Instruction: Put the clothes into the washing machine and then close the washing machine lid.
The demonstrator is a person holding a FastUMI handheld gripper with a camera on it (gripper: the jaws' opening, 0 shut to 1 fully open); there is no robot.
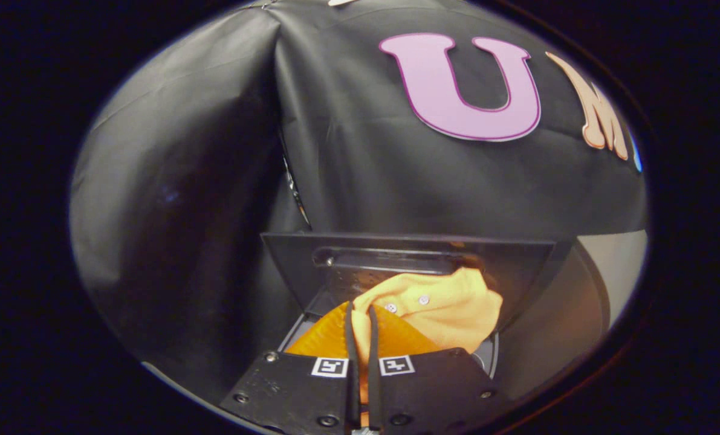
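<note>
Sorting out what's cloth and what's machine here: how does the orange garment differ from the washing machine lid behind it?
The orange garment is soft, crumpled and bright, with small buttons; the washing machine lid is a flat, rigid, dark panel. The garment bunches low in the opening, a thin fold pinched between the gripper fingers; the lid stands raised behind it, untouched. Both sit at the machine's opening, just beyond the fingers.

shirt [450, 305]: orange-yellow | lid [408, 266]: dark | fingers [329, 338]: orange
</note>
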